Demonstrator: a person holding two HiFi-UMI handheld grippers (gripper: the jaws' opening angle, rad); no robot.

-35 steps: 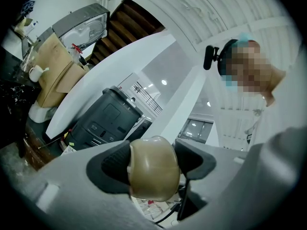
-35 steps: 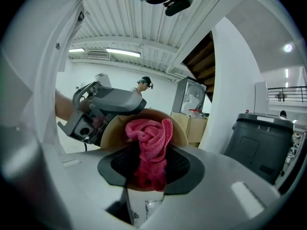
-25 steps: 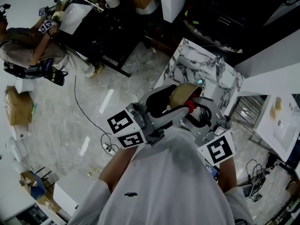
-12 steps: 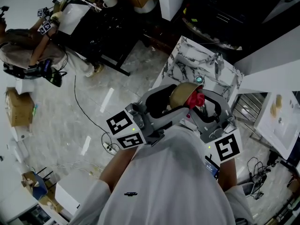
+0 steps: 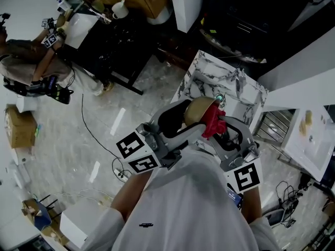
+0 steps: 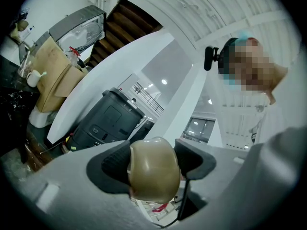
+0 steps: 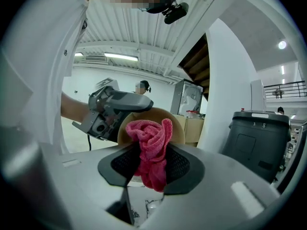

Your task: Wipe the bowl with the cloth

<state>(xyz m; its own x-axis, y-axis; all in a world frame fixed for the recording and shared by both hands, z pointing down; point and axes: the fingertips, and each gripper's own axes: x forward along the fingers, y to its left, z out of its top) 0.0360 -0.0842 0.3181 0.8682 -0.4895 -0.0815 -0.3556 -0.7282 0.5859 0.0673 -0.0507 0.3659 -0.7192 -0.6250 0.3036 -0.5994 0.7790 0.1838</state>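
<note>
Firmly, the left gripper (image 6: pixel 153 167) jaws clamp the tan bowl (image 5: pixel 198 110); the right gripper (image 7: pixel 151 164) jaws pinch the red cloth (image 7: pixel 152 137) at its rim.

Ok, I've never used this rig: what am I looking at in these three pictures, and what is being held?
There is no robot arm here: a person holds a two-jaw gripper in each hand. The head view looks steeply down from the person's head. The other two pictures come from a camera on each gripper, looking along its jaws. The left gripper has its jaws shut on a tan bowl. The right gripper has its jaws shut on a bunched pink cloth, which meets the bowl's open side. Both are held in the air above a marble-patterned counter; neither rests on it.
</note>
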